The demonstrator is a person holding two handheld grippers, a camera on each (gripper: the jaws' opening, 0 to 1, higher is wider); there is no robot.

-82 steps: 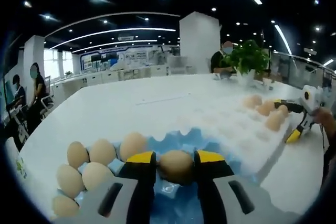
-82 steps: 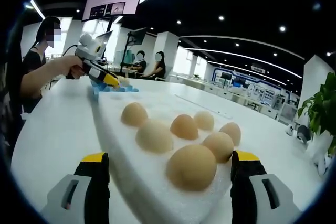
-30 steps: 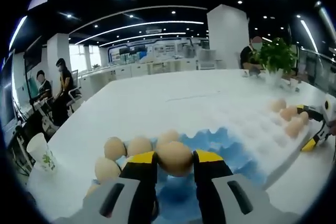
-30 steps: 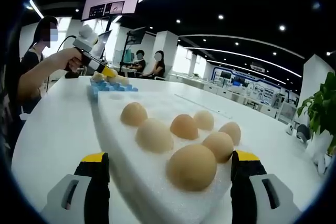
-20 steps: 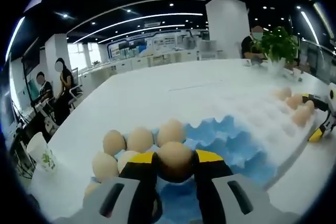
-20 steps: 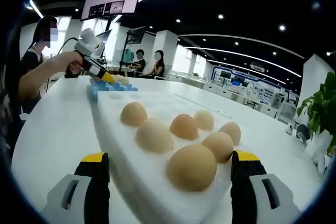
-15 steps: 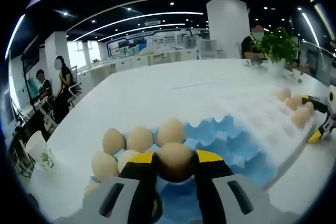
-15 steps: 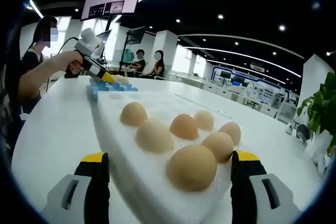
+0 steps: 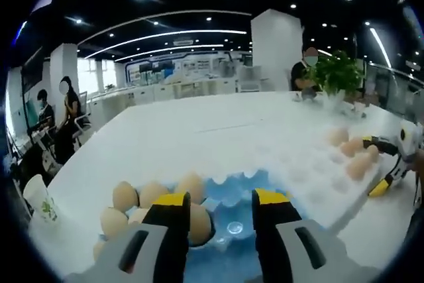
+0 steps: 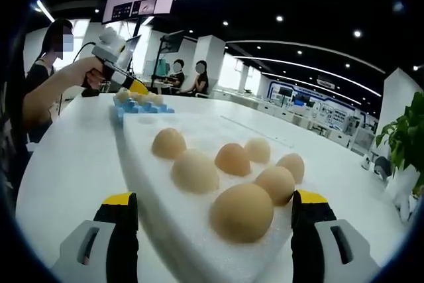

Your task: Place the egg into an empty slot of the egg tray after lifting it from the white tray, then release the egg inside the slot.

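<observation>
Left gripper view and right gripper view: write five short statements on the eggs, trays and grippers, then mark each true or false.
1. The left gripper is open with no egg between its jaws. True.
2. The blue egg tray holds no eggs. False: several eggs sit in its slots on the left side of the view.
3. In the right gripper view, six eggs sit on the white tray. True.
4. The right gripper is shut on the nearest egg. False: its jaws are wide apart, one on each side of the white tray's corner, and the nearest egg rests on the tray.
5. A potted plant stands on the white table. True.
</observation>
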